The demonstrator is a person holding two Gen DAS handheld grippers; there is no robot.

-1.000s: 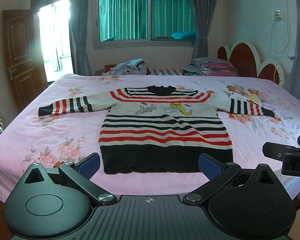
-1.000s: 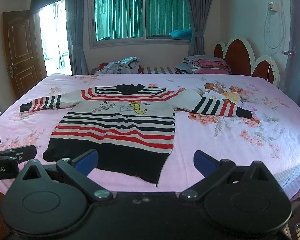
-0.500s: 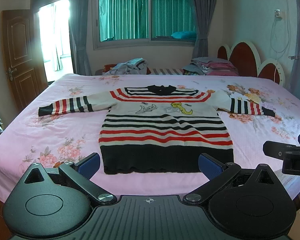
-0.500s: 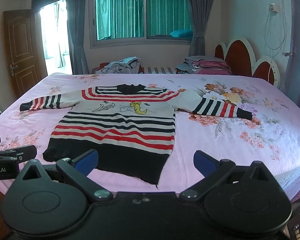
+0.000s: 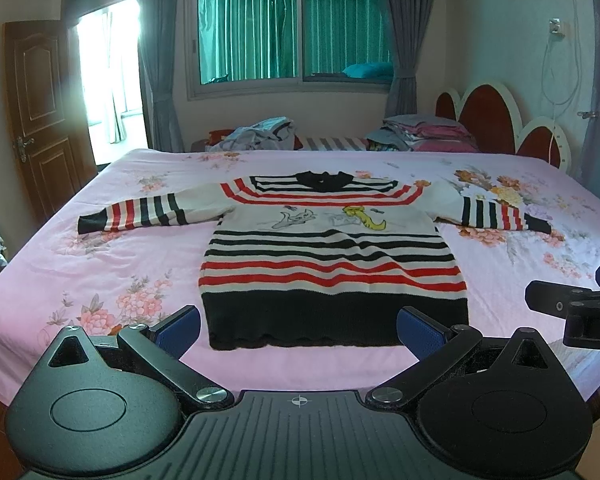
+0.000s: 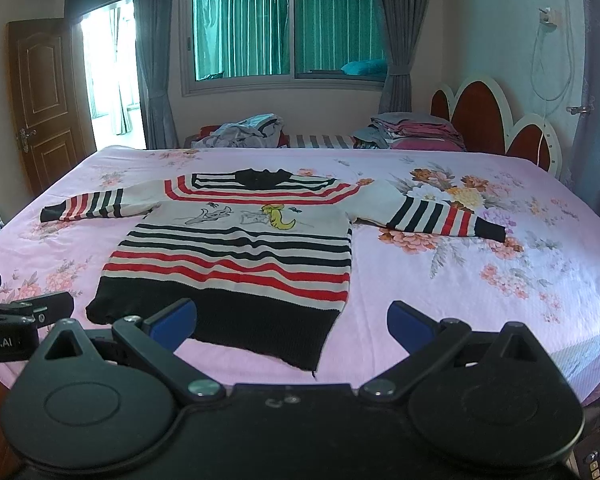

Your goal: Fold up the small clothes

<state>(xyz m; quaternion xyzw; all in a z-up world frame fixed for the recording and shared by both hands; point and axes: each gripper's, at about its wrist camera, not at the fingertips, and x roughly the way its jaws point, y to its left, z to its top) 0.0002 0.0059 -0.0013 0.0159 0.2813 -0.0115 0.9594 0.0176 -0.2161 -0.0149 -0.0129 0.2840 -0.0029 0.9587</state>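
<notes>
Knitted sweater (image 5: 332, 256) laid flat on bed (image 5: 100, 272), front up, sleeves spread sideways, black hem nearest cameras. Knit ribbed; red, black, cream stripes; cartoon print across chest. Bedsheet pink, floral, smooth.

Left gripper (image 5: 298, 330): jaws spread wide, nothing held, blue pads (image 5: 178, 330) textured; held short of hem. Right gripper (image 6: 292, 322): jaws likewise spread, empty.

Left wrist view: sweater seen square-on, right gripper at right edge. Right wrist view: sweater seen obliquely, offset left; left gripper at left edge, right sleeve (image 6: 444, 216) seen closer.

Folded clothes stack (image 5: 420, 134) and loose heap (image 5: 260, 138) seen beyond bed.
</notes>
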